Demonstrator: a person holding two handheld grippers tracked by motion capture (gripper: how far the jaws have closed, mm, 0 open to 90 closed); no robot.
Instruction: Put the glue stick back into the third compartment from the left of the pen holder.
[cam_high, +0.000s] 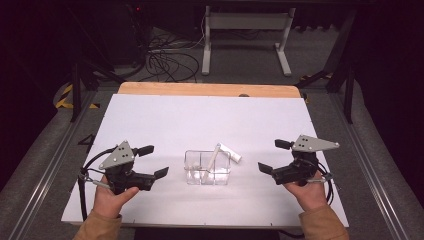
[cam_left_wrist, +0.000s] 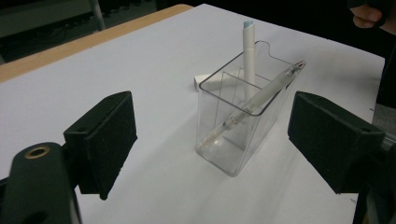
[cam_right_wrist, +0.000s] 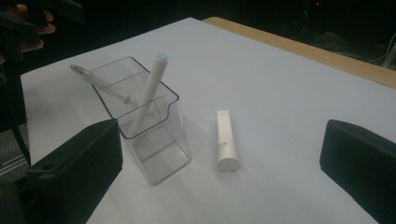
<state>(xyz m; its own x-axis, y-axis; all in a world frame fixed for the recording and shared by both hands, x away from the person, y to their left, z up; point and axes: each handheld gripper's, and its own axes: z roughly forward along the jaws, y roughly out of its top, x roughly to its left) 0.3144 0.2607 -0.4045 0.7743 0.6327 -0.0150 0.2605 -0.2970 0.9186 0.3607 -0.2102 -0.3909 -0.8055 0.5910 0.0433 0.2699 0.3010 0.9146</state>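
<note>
1. Clear rectangular plastic holder with an inner divider (cam_high: 208, 168): stands upright on the white-covered counter (cam_high: 200, 115), near middle, between the two tools, touching neither.
2. White capped marker (cam_left_wrist: 249, 51): stands tilted inside the holder, tip end up.
3. Translucent slim pen (cam_left_wrist: 261, 95): leans diagonally in the holder, its upper end past the rim.
4. White cylindrical cap (cam_right_wrist: 227, 140): lies flat on the counter just beside the holder's far-right side.
5. Left tool (cam_high: 154, 161): hand-held, left of holder, jaws wide, empty.
6. Right tool (cam_high: 274, 156): hand-held, right of holder, jaws wide, empty.
</note>
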